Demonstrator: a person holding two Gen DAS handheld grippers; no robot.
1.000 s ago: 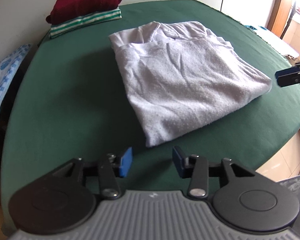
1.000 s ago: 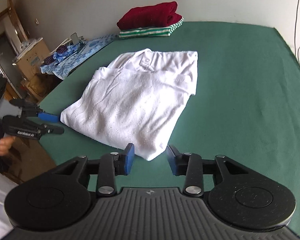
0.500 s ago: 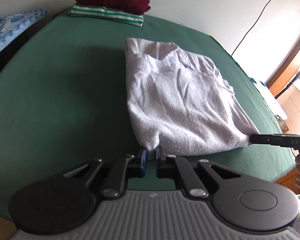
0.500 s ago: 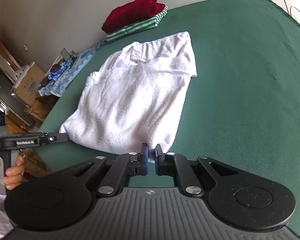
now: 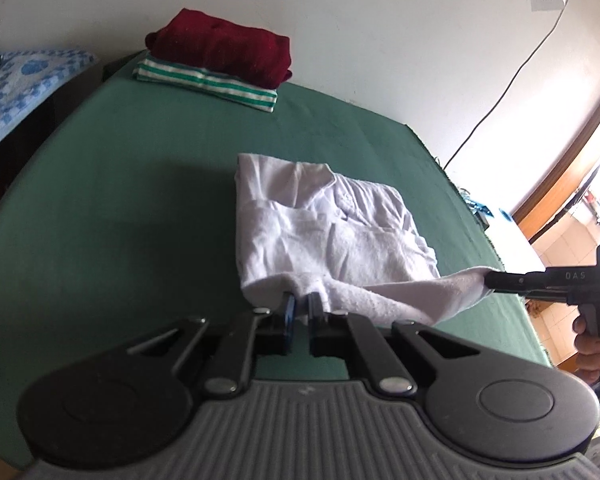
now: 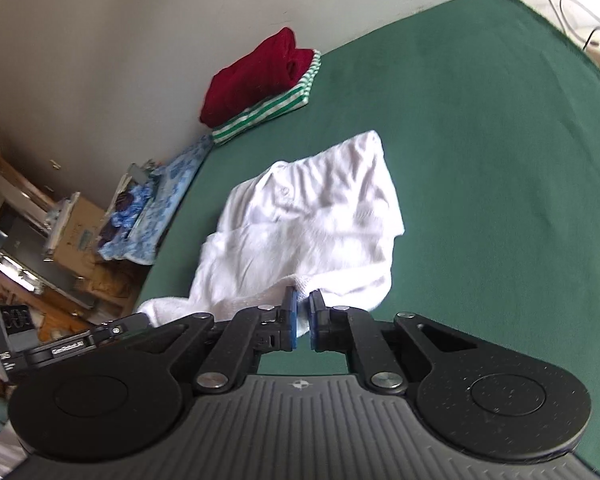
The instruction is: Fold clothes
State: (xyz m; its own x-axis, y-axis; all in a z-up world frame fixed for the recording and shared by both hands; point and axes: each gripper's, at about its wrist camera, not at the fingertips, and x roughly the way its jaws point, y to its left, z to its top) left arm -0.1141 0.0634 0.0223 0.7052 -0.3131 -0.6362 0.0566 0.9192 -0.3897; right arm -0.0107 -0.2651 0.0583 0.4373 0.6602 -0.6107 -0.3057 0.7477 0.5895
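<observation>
shirt (image 5: 324, 236) before stack (image 5: 216, 64) (on table (image 5: 100, 208)) — apart

You have one white textured cotton shirt (image 5: 332, 236) at centre. At eleven o'clock sit two folded garments: one dark red knit (image 5: 220, 50) atop one green-and-white striped piece (image 5: 204, 84). One blue-patterned cloth (image 5: 16, 88) lies at nine o'clock, and two black grippers.

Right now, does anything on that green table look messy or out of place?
Only the white shirt: its near edge is pinched at two corners by the left tongs and right tongs and raised off the green table, so it sags unevenly. The red garment sits tidily folded on the striped one.
</observation>
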